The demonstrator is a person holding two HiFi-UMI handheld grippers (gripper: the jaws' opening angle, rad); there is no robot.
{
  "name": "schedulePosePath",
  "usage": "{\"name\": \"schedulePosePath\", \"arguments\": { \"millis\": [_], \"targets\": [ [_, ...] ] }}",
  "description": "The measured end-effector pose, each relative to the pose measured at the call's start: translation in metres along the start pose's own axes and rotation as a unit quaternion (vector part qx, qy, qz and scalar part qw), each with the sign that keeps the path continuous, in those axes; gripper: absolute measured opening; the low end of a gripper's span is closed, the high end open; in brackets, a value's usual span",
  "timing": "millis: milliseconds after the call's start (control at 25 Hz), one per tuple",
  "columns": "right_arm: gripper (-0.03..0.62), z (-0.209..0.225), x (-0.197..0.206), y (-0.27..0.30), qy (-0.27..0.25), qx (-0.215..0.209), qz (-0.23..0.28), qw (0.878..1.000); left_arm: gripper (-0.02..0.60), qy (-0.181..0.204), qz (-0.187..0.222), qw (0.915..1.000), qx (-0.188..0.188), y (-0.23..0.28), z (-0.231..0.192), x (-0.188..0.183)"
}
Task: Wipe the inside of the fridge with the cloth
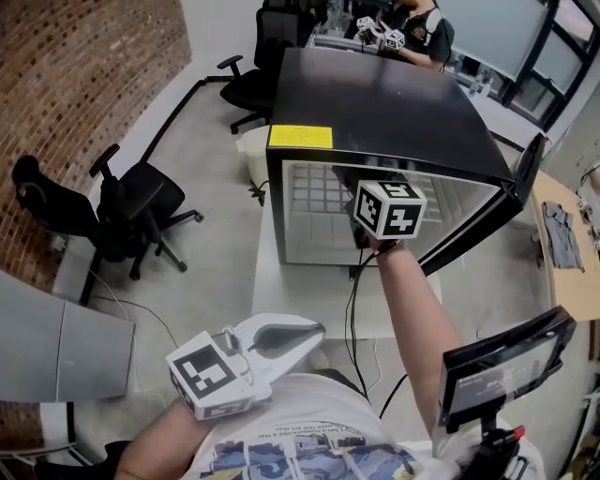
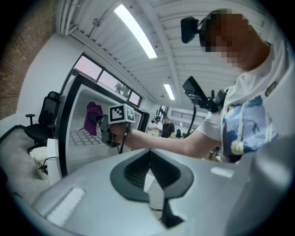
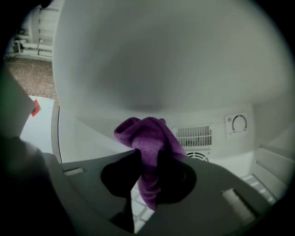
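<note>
A black mini fridge stands on a low white table with its door swung open to the right. My right gripper reaches into the white interior and is shut on a purple cloth, which bunches up above the jaws near the upper back wall. In the head view only its marker cube and my forearm show at the fridge mouth. The left gripper view shows the cloth from outside. My left gripper hangs low by my torso, jaws shut on nothing.
Inside the fridge, a vent grille and a dial sit on the back wall, with a wire shelf below. Black office chairs stand left on the floor. A black device is at lower right. Another person stands behind.
</note>
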State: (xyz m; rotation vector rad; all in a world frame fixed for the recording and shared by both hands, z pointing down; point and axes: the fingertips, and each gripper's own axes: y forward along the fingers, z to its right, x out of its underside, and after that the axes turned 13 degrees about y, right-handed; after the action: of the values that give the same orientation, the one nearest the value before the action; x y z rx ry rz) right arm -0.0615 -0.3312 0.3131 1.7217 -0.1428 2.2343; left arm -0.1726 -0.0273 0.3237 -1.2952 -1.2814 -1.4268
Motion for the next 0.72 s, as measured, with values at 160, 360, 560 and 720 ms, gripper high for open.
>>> {"name": "schedulePosePath", "arguments": {
  "millis": [160,360,560,720],
  "targets": [
    [0.08,0.041,-0.022,-0.028,-0.019,0.051,0.019,0.998,0.005,0.006,0.01,0.9991,0.041,0.017,0.008,-0.007],
    [0.08,0.092,-0.035,-0.06,-0.049,0.117,0.023,0.992,0.005,-0.001,0.013,0.9976,0.067,0.037,0.012,-0.016],
    [0.08,0.126,-0.035,-0.074,-0.056,0.155,0.013,0.986,0.005,-0.001,0.017,0.9962,0.085,0.052,0.012,-0.019],
    [0.08,0.143,-0.024,-0.074,-0.062,0.171,-0.011,0.983,0.005,-0.002,0.026,0.995,0.097,0.062,0.013,-0.025]
  ]
}}
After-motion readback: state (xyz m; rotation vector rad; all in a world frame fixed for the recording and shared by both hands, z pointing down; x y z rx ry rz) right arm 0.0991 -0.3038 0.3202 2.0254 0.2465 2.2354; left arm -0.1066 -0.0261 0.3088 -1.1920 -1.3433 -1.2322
